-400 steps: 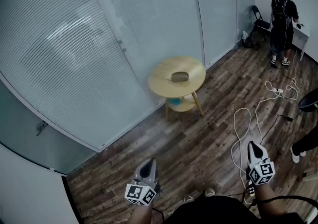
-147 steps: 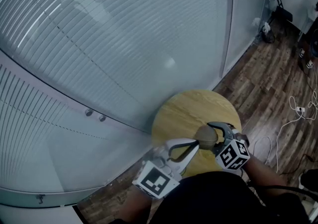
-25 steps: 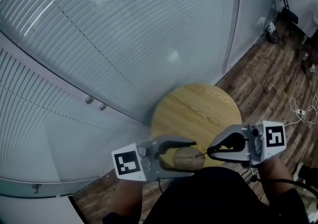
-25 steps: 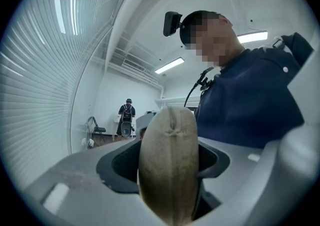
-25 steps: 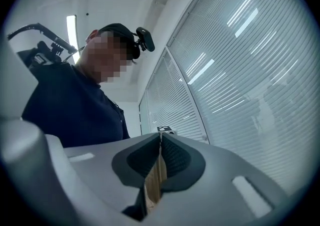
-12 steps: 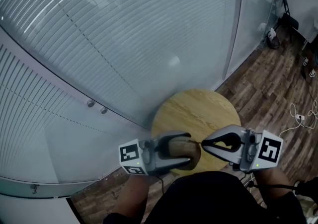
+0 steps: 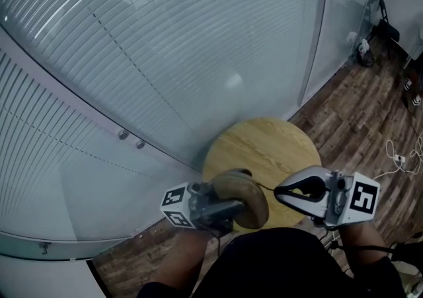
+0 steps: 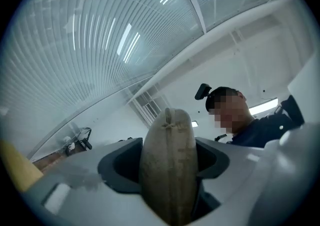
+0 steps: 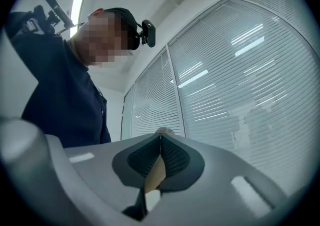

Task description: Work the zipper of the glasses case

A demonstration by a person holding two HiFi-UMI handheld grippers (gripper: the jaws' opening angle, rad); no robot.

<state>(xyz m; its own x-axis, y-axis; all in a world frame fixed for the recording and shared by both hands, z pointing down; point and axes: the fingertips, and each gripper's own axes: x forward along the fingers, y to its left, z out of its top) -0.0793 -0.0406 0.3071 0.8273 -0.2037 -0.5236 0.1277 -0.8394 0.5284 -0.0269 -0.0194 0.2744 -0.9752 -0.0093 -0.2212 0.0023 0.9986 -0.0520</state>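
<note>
Rolled over since a second ago, the left gripper now carries the glasses case on its edge rather than lying flat, and its marker cube has tipped with it. In the head view the case hangs over the six o'clock rim of the round wooden table. The left gripper view shows the tan case standing narrow side up, with the two fingers of the left gripper pressed against its sides.

At three o'clock from the case, the right gripper has barely shifted. A thin dark zipper pull runs from the case to its tips. In the right gripper view the fingers of the right gripper meet along their whole front, closed tight; the pull itself is too slight to make out there. A glass wall with blinds fills the head view from nine to twelve o'clock.
</note>
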